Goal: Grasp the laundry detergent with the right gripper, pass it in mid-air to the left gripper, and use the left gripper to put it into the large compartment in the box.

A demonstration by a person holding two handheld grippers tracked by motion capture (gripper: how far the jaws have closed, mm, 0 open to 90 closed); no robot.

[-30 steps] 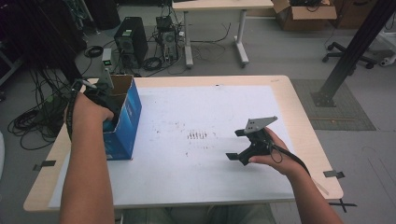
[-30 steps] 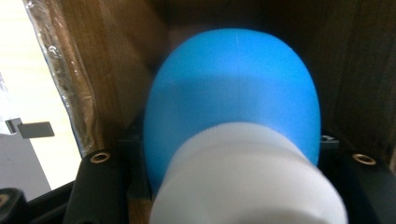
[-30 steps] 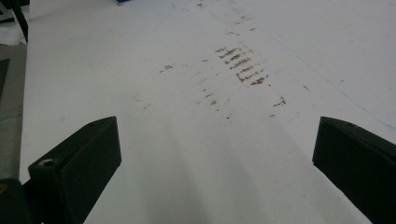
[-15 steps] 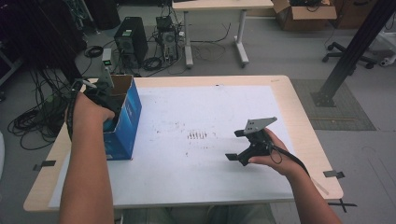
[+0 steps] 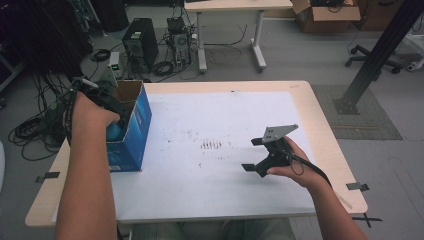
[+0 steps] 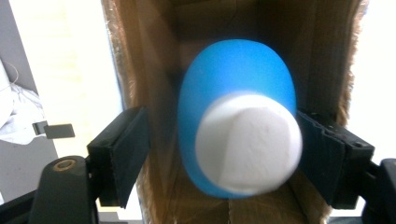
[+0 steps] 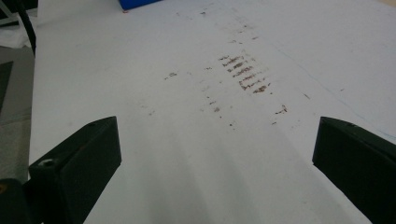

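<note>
An open blue cardboard box stands at the table's left side. My left gripper reaches down into it, and the person's left hand covers most of it from above. Between its jaws is a blue egg-shaped object with a flat white end, slightly blurred. The jaws have just been opening: the left pad stands clear of the object, while the right pad is at its edge. That blue object peeks out inside the box. My right gripper rests open over the white sheet, with nothing between its jaws.
A white sheet with small brown marks covers the wooden table. Beyond the far edge are computer towers, cables, another table and a cardboard box on the floor. A black post stands at the right.
</note>
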